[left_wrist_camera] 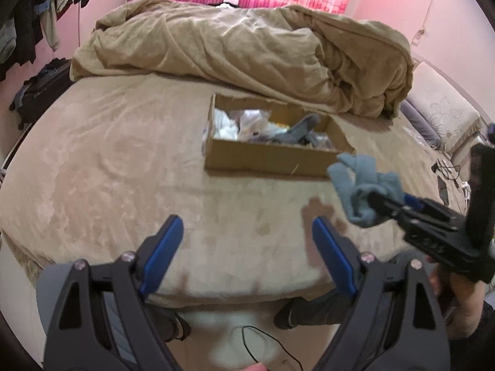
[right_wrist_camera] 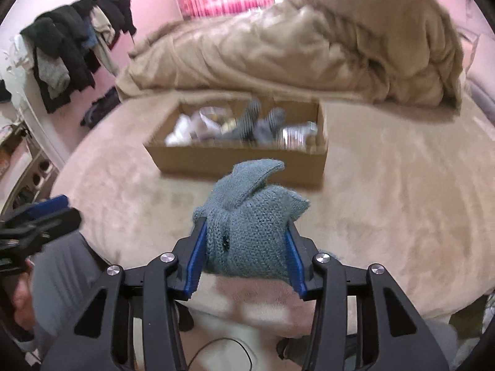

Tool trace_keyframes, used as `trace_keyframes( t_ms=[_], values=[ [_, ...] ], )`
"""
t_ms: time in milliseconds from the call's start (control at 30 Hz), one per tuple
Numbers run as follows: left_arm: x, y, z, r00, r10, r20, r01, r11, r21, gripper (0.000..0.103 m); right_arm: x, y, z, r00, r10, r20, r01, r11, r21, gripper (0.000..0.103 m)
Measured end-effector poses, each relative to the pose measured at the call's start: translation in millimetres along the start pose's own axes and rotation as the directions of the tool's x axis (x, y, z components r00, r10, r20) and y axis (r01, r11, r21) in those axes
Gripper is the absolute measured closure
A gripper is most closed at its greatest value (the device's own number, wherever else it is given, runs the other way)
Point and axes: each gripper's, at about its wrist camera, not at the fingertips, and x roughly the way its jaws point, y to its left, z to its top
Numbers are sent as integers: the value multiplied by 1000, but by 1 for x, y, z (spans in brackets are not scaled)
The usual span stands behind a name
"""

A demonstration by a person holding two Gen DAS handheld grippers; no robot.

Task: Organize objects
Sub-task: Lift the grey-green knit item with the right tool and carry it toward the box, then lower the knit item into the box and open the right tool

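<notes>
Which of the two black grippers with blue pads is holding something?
The right gripper: its blue pads clamp a bunched blue-grey knitted cloth above the beige bed. The left gripper stands open with nothing between its fingers.

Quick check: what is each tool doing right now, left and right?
Left tool: open, nothing between its fingers.
Right tool: closed on the blue-grey knitted sock, held above the bed.

One cardboard box [right_wrist_camera: 241, 159], one blue knit sock [right_wrist_camera: 247, 222], two hand-held grippers, one blanket [left_wrist_camera: 247, 52].
</notes>
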Motion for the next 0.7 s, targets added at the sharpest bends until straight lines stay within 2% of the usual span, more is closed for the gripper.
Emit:
trace_keyframes(
  t_ms=[100, 300, 700],
  values=[
    [-2, -5, 12, 1000, -5, 15, 5, 1000, 11, 16, -22, 1, 16, 999, 2, 52, -2, 1000, 3, 54],
    [-1, -9, 33, 999, -7, 46, 6, 1000, 28, 16, -38, -4, 41, 994, 3, 112, -4, 1000, 6, 54],
    [19, -2, 75, 996, 10, 92, -13, 1000, 27, 16, -16, -23, 78, 988, 1, 156, -4, 1000, 16, 53]
  ],
)
